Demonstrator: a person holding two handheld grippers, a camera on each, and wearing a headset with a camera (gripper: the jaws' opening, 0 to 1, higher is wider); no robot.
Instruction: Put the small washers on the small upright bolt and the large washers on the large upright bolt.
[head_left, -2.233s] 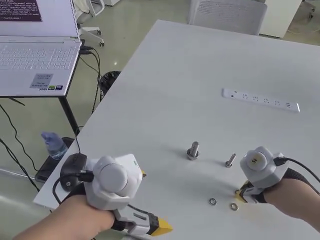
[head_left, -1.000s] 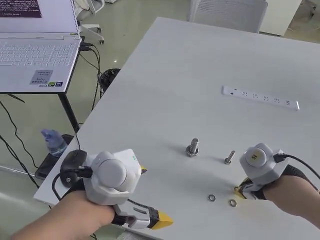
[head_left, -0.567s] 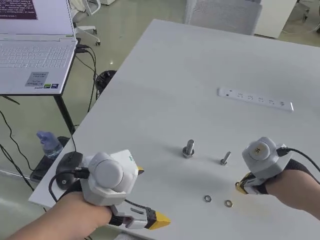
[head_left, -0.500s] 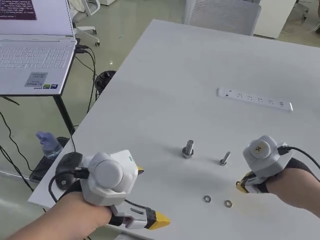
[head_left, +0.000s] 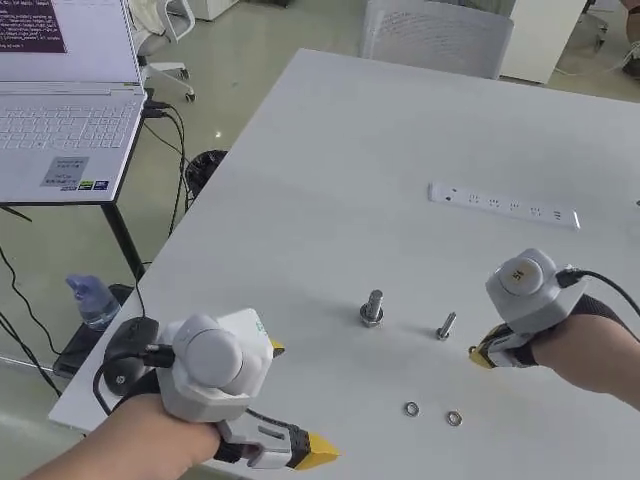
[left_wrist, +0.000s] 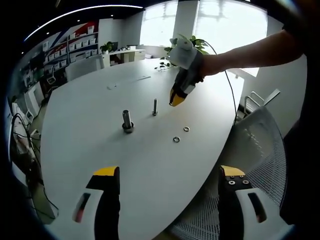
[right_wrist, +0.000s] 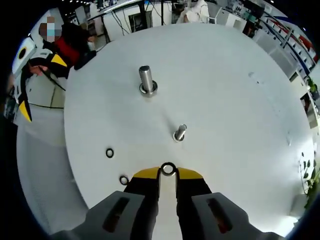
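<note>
The large upright bolt (head_left: 372, 308) and the small upright bolt (head_left: 446, 326) stand on the white table (head_left: 330, 180). Two loose washers (head_left: 411, 409) (head_left: 454, 418) lie nearer the front edge. My right gripper (head_left: 481, 356) hovers just right of the small bolt, shut on a washer (right_wrist: 168, 169) pinched at its tips. In the right gripper view the small bolt (right_wrist: 180, 132) is straight ahead and the large bolt (right_wrist: 147, 80) is beyond it. My left gripper (head_left: 295, 400) stands open at the front left corner with nothing between its jaws, facing the bolts (left_wrist: 127, 120).
A white power strip (head_left: 503, 204) lies further back on the table. To the left, an open laptop (head_left: 60, 120) sits on a stand, with cables and a bottle (head_left: 90, 300) on the floor. A chair (head_left: 435, 35) stands at the far edge.
My right gripper has lifted away from the loose washers and moved toward the small bolt. The head camera has shifted. The left gripper has stayed put.
</note>
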